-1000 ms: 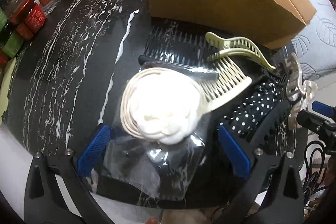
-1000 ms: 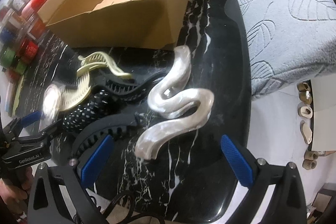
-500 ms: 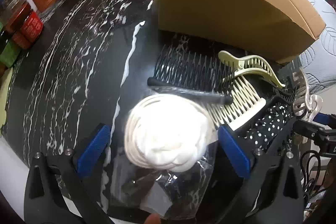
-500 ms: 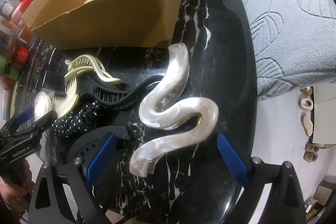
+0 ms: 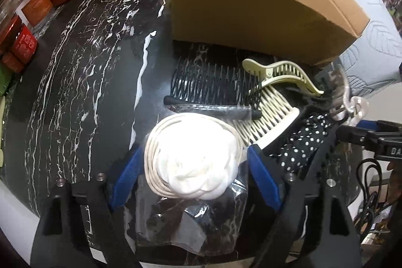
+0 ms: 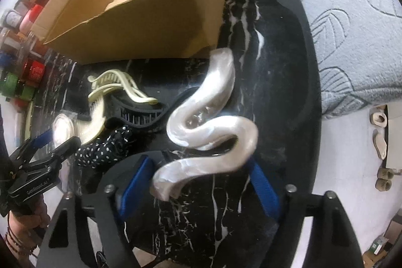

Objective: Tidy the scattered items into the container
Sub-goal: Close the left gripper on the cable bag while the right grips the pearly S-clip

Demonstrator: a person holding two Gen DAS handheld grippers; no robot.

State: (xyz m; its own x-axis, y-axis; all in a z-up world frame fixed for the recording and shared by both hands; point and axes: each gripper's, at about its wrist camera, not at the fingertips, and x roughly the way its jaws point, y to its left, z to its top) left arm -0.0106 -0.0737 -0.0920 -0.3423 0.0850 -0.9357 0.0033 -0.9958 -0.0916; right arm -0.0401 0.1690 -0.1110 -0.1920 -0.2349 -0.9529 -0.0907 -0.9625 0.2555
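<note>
Cardboard box: open-topped, tan, standing behind scattered hair accessories on black marble. Left gripper closing around bagged white flower; right gripper closing around pearly wavy clip, pads not visibly pressing.

Table: glossy black stone, white veins, marble look.
Box: matt brown cardboard.
Wavy clip: pearly plastic, high gloss, smooth.
Cream clip: smooth plastic, slight sheen.
Black comb: plastic.
Bag: clear crinkled film over white flower, probably cloth.
Dotted piece: matt fabric.
Pads: blue, ribbed, matt.
</note>
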